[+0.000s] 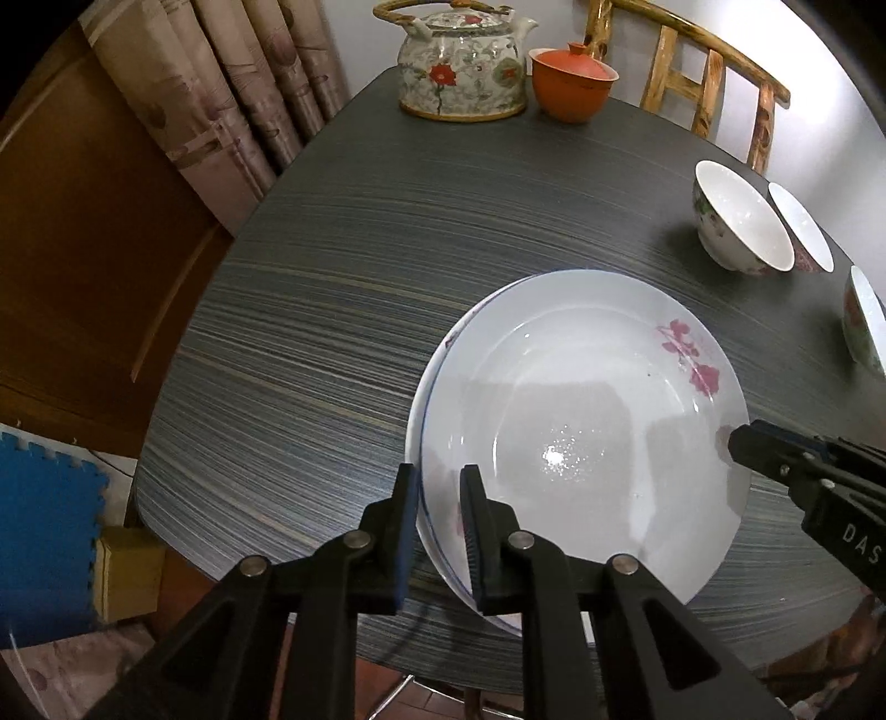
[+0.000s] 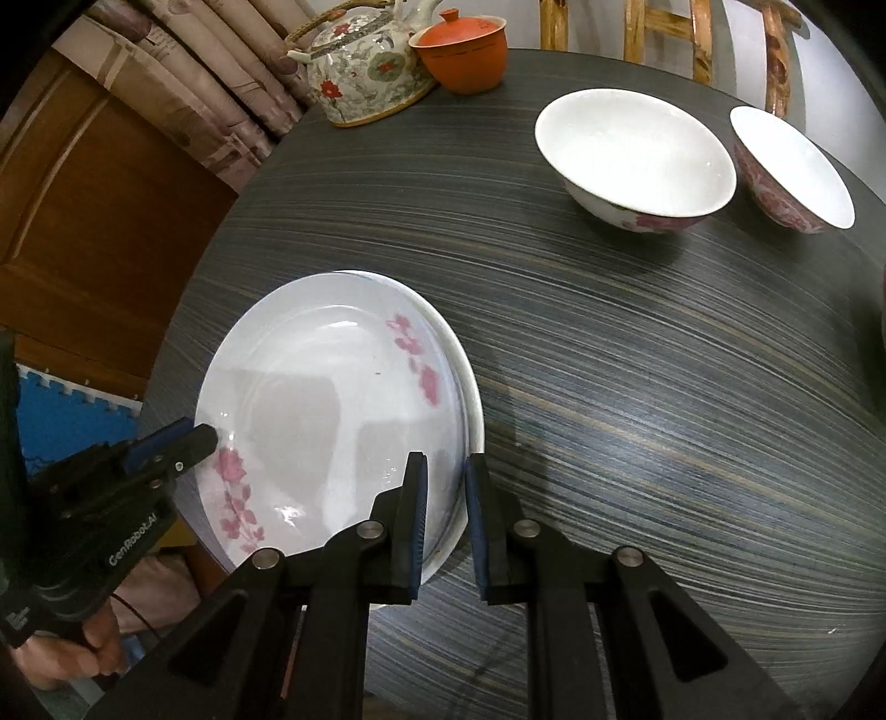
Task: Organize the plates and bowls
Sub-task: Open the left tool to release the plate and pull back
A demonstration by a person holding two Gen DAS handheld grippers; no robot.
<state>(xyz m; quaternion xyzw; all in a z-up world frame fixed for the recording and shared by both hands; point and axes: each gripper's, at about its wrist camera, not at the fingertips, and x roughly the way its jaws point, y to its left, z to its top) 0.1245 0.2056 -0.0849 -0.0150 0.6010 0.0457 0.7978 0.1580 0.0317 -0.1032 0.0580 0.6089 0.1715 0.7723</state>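
A white plate with pink flowers (image 1: pixel 587 399) (image 2: pixel 332 387) sits on top of another white plate with a blue rim line (image 1: pixel 425 410) (image 2: pixel 465 365) on the dark table. My left gripper (image 1: pixel 438 498) straddles the stack's near left rim, jaws narrowly apart around the edge. My right gripper (image 2: pixel 446 487) straddles the stack's right rim the same way; it shows in the left wrist view (image 1: pixel 742 443) at the plate's right edge. The left gripper shows in the right wrist view (image 2: pixel 202 437). Three bowls stand apart: white with flowers (image 1: pixel 739 216) (image 2: pixel 637 149), pink-patterned (image 1: pixel 803 227) (image 2: pixel 792 166), a third (image 1: pixel 861 327).
A floral teapot (image 1: pixel 462 61) (image 2: pixel 365 72) and an orange lidded cup (image 1: pixel 573 80) (image 2: pixel 462 47) stand at the table's far edge. A wooden chair (image 1: pixel 698 72) is behind the table. Curtains (image 1: pixel 232 83) and a wooden door (image 1: pixel 83 249) are to the left. The table's front edge (image 1: pixel 387 653) is close.
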